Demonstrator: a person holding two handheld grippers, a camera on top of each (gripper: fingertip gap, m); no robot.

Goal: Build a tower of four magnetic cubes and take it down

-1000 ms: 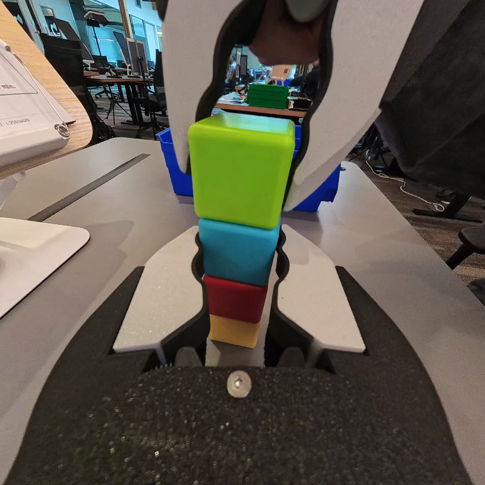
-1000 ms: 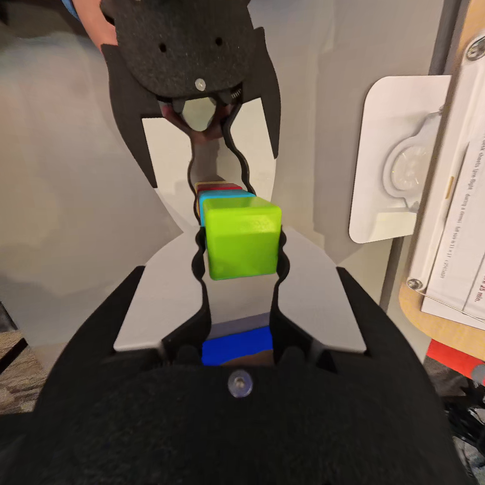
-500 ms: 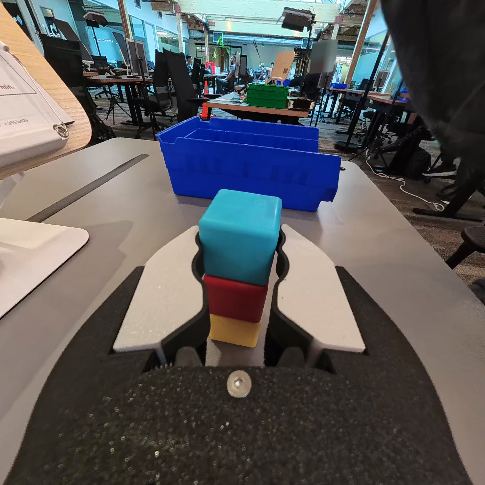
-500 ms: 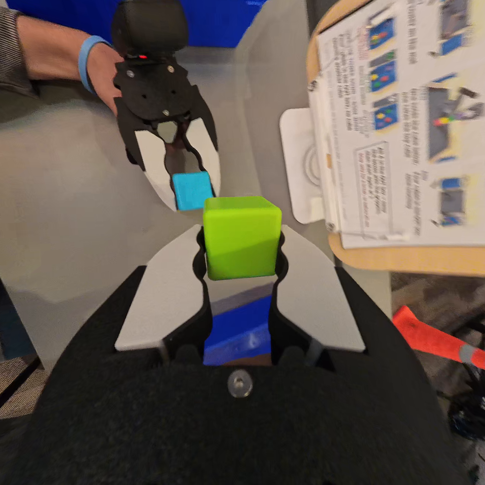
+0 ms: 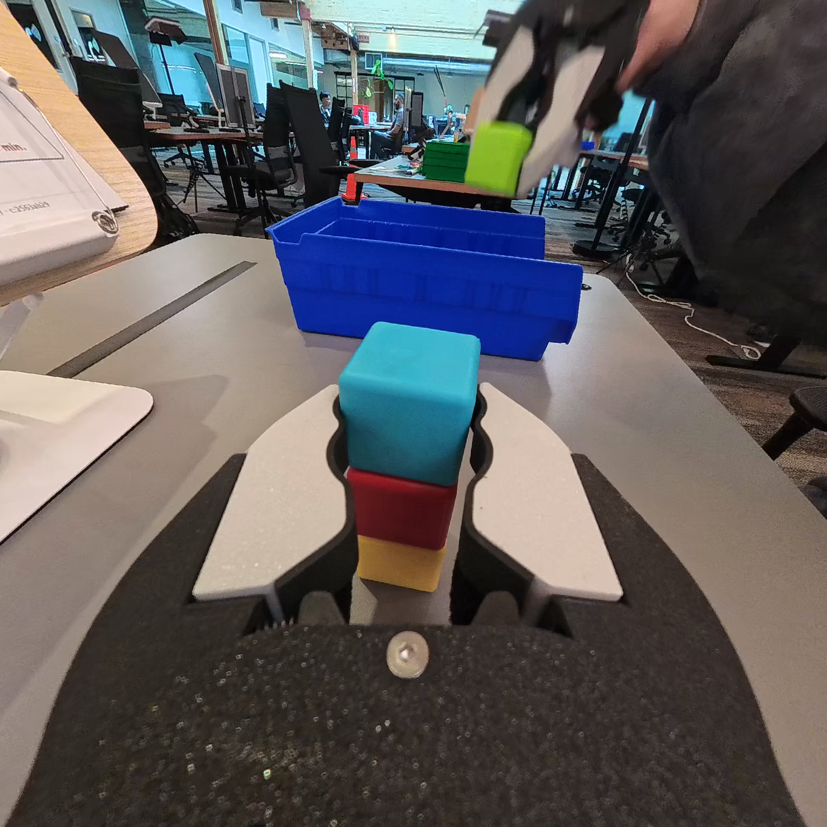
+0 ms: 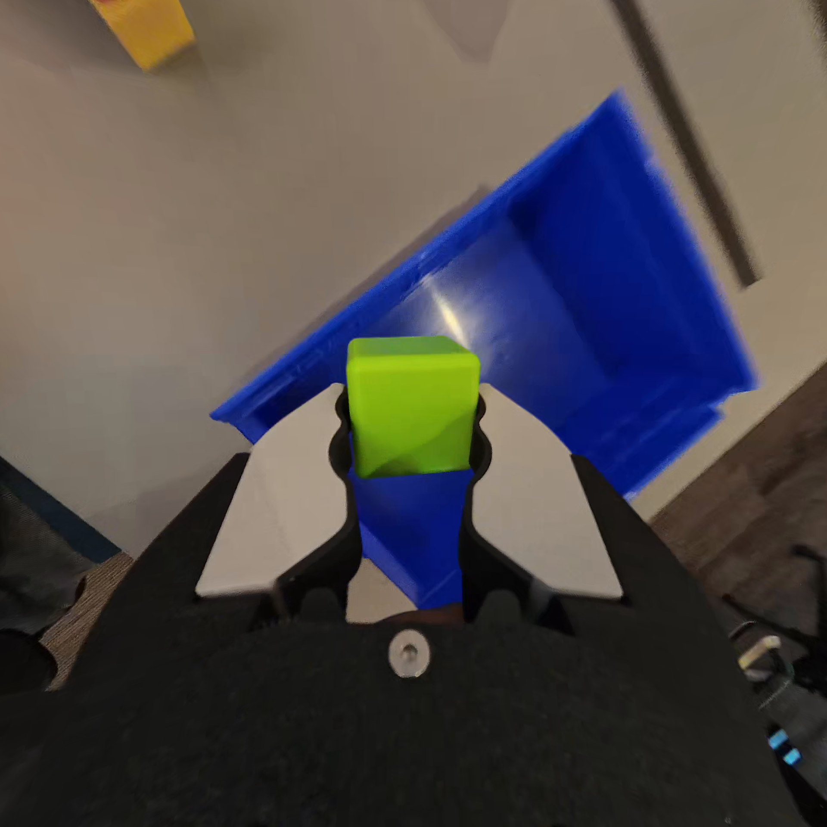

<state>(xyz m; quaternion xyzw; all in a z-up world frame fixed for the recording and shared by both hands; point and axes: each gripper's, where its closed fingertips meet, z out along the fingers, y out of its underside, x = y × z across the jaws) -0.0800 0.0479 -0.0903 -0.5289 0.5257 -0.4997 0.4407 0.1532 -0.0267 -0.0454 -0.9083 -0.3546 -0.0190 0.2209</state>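
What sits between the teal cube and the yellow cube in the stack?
The red cube alone, stacked directly under the teal cube and on top of the yellow cube. The left wrist view shows it.

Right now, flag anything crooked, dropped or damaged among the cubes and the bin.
Nothing stands out. The teal cube, red cube and yellow cube stack squarely inside the left gripper. The right gripper holds the green cube above the upright blue bin.
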